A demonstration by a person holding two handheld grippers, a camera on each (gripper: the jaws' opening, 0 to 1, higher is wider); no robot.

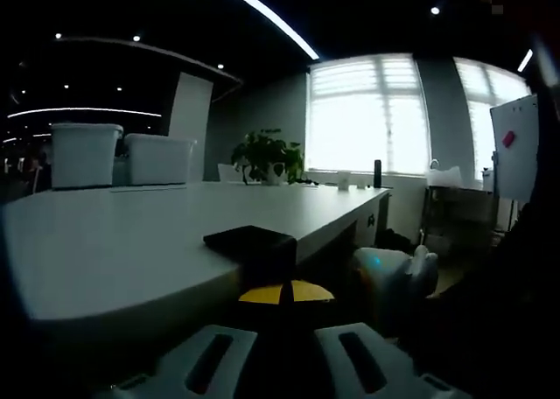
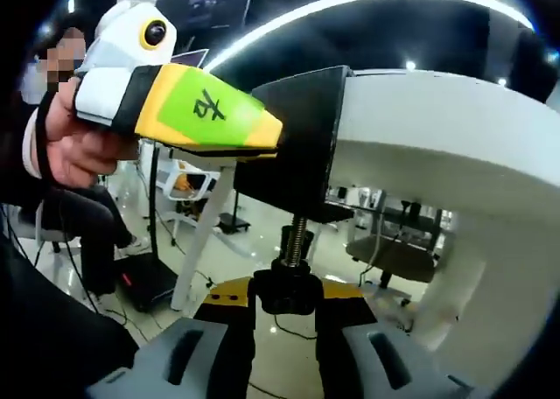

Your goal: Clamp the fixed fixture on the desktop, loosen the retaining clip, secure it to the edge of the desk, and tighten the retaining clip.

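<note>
While pinching the clamp (image 2: 302,145) on the tabletop (image 2: 455,145) edge, left tool (image 2: 273,136); right tool (image 2: 284,320) closed around its screw knob (image 2: 287,292).

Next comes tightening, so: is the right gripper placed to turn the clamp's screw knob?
Probably yes. The right gripper has the screw knob between its jaws under the desk, with nothing between them; the left gripper holds the clamp from the side.

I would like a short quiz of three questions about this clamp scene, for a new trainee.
1. True or false: the black clamp sits on the edge of the white desk.
2. The right hand-held gripper holds: A the screw knob; B a mug; C a pen.
3. Fill in: the left hand-held gripper has a ____ panel behind its yellow tip.
Key: 1 true; 2 A; 3 green.
</note>
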